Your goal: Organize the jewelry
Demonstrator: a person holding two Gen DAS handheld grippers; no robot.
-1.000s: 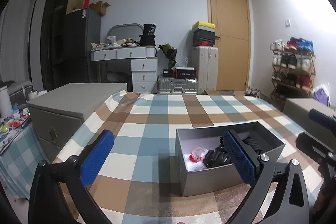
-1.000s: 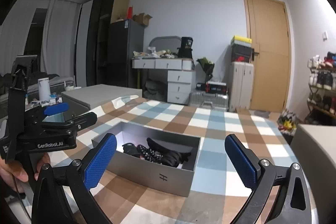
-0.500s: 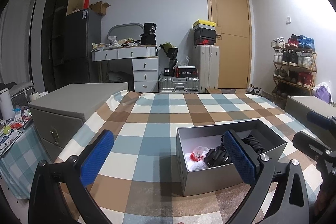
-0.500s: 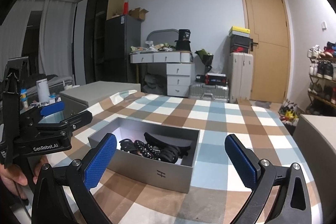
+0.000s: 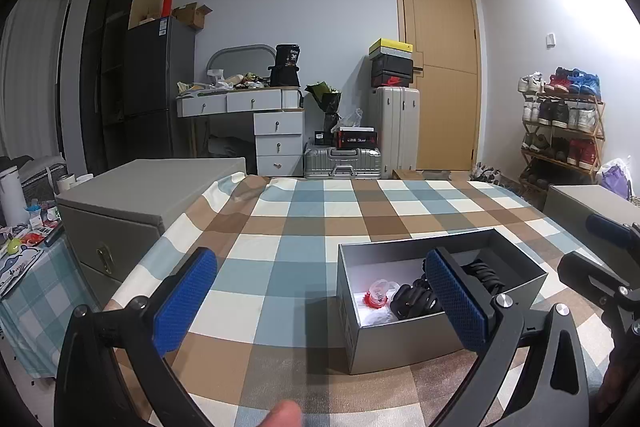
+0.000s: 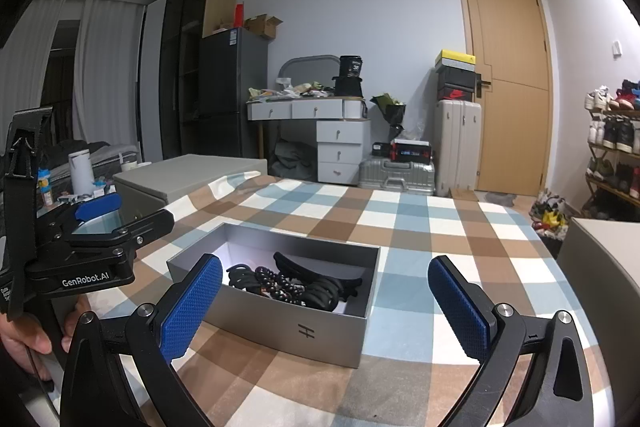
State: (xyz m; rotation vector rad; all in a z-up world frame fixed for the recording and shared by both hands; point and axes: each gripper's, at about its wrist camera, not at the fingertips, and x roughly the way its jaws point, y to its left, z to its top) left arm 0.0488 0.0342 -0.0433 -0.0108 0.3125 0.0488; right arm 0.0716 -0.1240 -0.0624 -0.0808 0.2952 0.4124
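Readable writing: "GenRobot.AI" in white on the black body of the left gripper (image 6: pixel 98 223), seen at left edge of right wrist view; "36" on a black tub (image 5: pixel 287 66) atop the desk; a small "H"-like mark on the near wall of the grey box (image 6: pixel 308 331); a red swoosh logo on the stacked shoeboxes (image 5: pixel 391 71), upper centre.

Grey box sits open on the checked tablecloth (image 5: pixel 280 247), lower right of centre in left wrist view, lower centre in right wrist view. Inside: black hair ties and beaded strands (image 6: pixel 296 285) heaped together, plus a small red-and-clear item (image 5: pixel 376 295) on the white floor of the box at its left end.

Left gripper (image 5: pixel 320 297): blue pads spread wide, nothing between them; right pad overlaps the box in the frame. Right gripper (image 6: pixel 326 301): pads likewise spread wide, empty, straddling the box in the frame, not touching it.

Room: white desk with drawers (image 5: pixel 276 131) at centre back, dark fridge (image 5: pixel 158 87) left, silver suitcases (image 5: pixel 394 131), wooden door (image 5: pixel 440 67), shoe rack (image 5: pixel 560 123) at right. Grey storage box (image 5: pixel 132 203) beside the table, left.
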